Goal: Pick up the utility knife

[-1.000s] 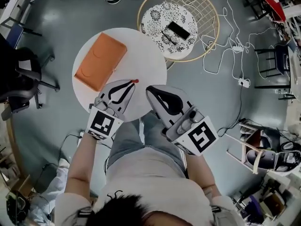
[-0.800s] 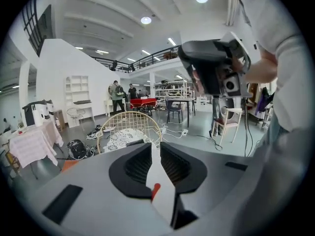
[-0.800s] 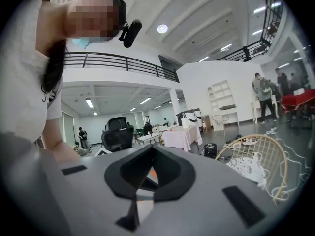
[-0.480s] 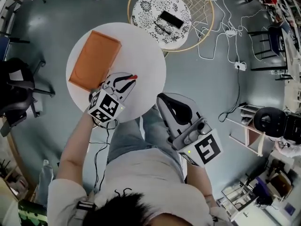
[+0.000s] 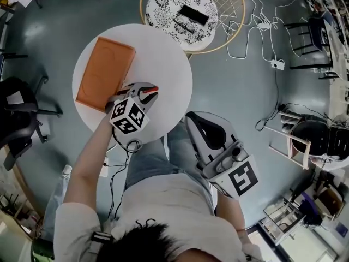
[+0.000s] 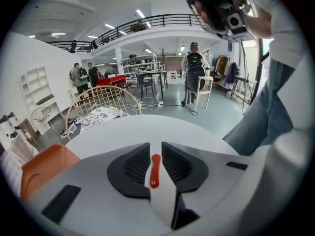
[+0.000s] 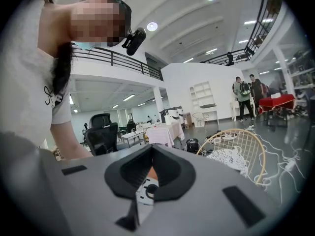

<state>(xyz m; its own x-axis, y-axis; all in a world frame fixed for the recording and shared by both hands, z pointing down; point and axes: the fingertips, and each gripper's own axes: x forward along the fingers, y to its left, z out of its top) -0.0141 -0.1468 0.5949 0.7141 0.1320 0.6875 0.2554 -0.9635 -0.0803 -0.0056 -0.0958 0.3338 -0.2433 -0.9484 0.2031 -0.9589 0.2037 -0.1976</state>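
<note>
The utility knife (image 5: 153, 89) is small and red and lies on the round white table (image 5: 163, 53). My left gripper (image 5: 148, 93) is low over the table, shut on the knife. In the left gripper view the knife (image 6: 155, 168) fills the narrow gap between the two black pads, and its far end reaches my left gripper's (image 6: 156, 149) tips. My right gripper (image 5: 191, 116) hangs off the table's near edge, above the person's lap. Its jaws are shut with nothing in them. In its own view my right gripper (image 7: 151, 149) looks toward the left gripper's marker cube.
An orange tray (image 5: 105, 72) lies on the table's left half, just beyond the left gripper. Behind the table a patterned stool (image 5: 188, 15) carries a black device inside a wire hoop. White cables (image 5: 256, 21) trail over the floor. An office chair (image 5: 19, 113) stands at the left.
The left gripper moved forward onto the table, parted its jaws and closed them round the red knife. The right gripper drew back toward the body, still shut.
</note>
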